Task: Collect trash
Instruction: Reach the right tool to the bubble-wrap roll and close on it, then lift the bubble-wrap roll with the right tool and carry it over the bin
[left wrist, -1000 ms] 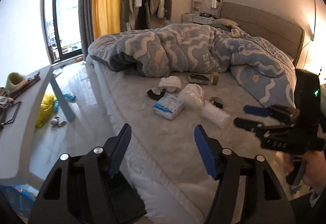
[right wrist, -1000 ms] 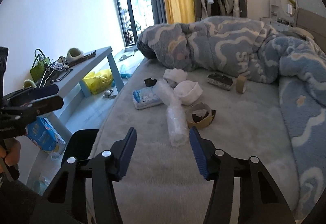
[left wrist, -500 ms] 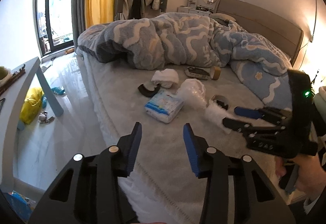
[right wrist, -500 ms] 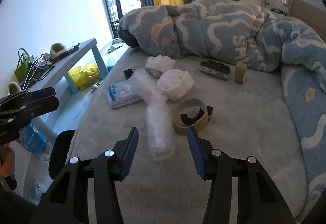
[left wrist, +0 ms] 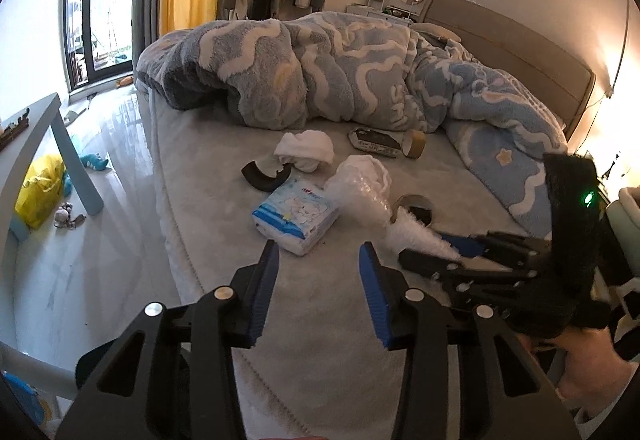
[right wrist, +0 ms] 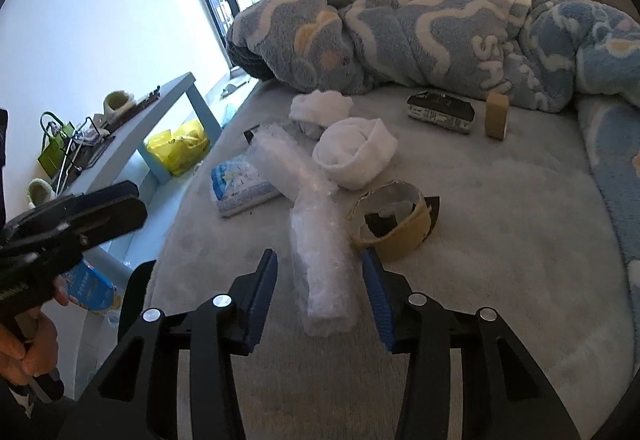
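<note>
While the left gripper [left wrist: 318, 262] hangs open, the right gripper [right wrist: 320, 274], jaws spread, straddles the bubble wrap [right wrist: 316, 236].

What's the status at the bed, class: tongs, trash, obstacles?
Right tongs open, straddling bubble-wrap roll, not gripping. Left tongs open, empty. Tape ring close beside roll.

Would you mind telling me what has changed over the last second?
The right gripper advanced until its open fingers straddle the bubble wrap, not yet gripped. The left gripper narrowed and neared the tissue pack. The trash on the bed has not moved.
</note>
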The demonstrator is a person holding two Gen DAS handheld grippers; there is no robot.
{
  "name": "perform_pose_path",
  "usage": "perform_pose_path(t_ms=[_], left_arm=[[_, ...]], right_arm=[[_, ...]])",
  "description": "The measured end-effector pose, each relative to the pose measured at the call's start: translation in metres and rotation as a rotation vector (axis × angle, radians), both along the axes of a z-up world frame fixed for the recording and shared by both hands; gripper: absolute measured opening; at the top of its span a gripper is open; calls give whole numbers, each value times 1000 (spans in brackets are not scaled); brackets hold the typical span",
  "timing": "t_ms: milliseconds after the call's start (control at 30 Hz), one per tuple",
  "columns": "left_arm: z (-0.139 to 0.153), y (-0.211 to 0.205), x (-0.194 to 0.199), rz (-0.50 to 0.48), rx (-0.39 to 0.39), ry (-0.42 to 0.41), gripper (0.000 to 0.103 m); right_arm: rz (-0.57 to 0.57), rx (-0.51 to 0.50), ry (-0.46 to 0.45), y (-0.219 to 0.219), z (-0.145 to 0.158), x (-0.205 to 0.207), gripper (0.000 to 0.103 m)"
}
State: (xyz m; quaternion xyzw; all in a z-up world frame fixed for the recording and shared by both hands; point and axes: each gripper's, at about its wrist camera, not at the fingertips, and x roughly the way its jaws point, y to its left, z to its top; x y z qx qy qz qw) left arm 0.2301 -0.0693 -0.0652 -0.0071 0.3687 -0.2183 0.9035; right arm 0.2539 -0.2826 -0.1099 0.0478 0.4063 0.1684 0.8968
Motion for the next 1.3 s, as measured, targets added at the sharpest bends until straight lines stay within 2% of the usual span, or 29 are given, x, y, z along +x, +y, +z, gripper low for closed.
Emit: perform_pose_path(t_ms=[67,133,267,500,767,833,867,933,1033,1200,1233,1300], left_arm=[[1,-4,4,-3,-7,2,45],[1,-8,7,-10,-9,2,46],[0,-14,11,-17,-7,1,50],[-8,-20,23,-5,-36,34,50],[-18,-35,40,16,-65,64,51],[-21,-37,46,29,-74,70,53],[-22,-38,48,36,-73,70,59],[-25,-41,52,39,-82,76,62],[-30,-45,58,41,-75,80,62],[-38,-47,73,58,-140,119,61],[-39,-48,75,66,-147,122,60],[-40,-50,78,72,-160,124,50]], right_arm=[[4,-8,12,0,-4,3,30],[4,2,15,-2,-6,3,28],[28,11,3,-3,1,1,27],[19,27,-84,-13,30,0,27],[-16,45,-102,-35,34,9,27],[-19,45,-102,-39,34,11,27],[-19,48,-100,-41,33,13,27],[-18,46,-96,-44,31,15,27],[-12,43,-101,-47,31,18,27],[-9,49,-105,-53,32,25,27],[-10,49,-102,-54,32,27,27],[-11,55,-97,-56,31,31,27]])
